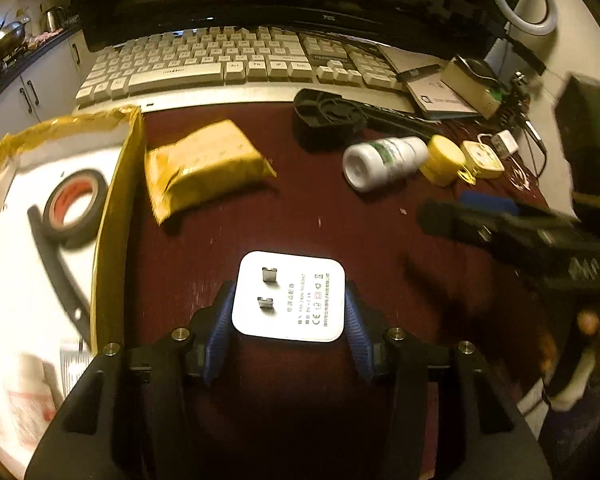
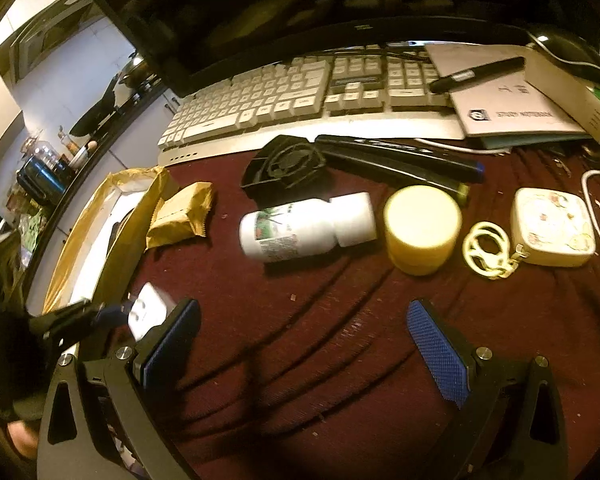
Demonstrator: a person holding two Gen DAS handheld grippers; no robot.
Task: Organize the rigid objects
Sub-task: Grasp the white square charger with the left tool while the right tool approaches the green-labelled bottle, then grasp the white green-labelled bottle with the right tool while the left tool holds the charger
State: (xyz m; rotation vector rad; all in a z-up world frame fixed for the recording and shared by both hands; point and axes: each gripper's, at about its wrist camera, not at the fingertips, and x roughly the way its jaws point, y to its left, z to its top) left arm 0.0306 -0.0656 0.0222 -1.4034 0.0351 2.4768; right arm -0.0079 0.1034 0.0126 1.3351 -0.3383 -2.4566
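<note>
The right gripper [image 2: 300, 344] hangs over the dark red cloth [image 2: 300, 360] with its blue pads [image 2: 436, 352] wide apart and nothing between them; at near left the left gripper [image 2: 100, 316] clamps a white plug adapter [image 2: 148, 312] beside an open cardboard box [image 2: 100, 240]. Farther off lie a brown packet [image 2: 180, 220], a toppled white bottle [image 2: 304, 224], a yellow jar [image 2: 420, 228] and a small square case [image 2: 552, 232]; beyond them a white keyboard [image 2: 300, 96].

My worktop [image 2: 340, 340], covered in dark red cloth, carries a keyboard [image 2: 300, 92], open box [image 1: 116, 184], yellow packet [image 1: 204, 168], white bottle [image 2: 304, 224], yellow jar [image 2: 422, 228], square tin [image 2: 552, 226] and black fan [image 2: 288, 168].
</note>
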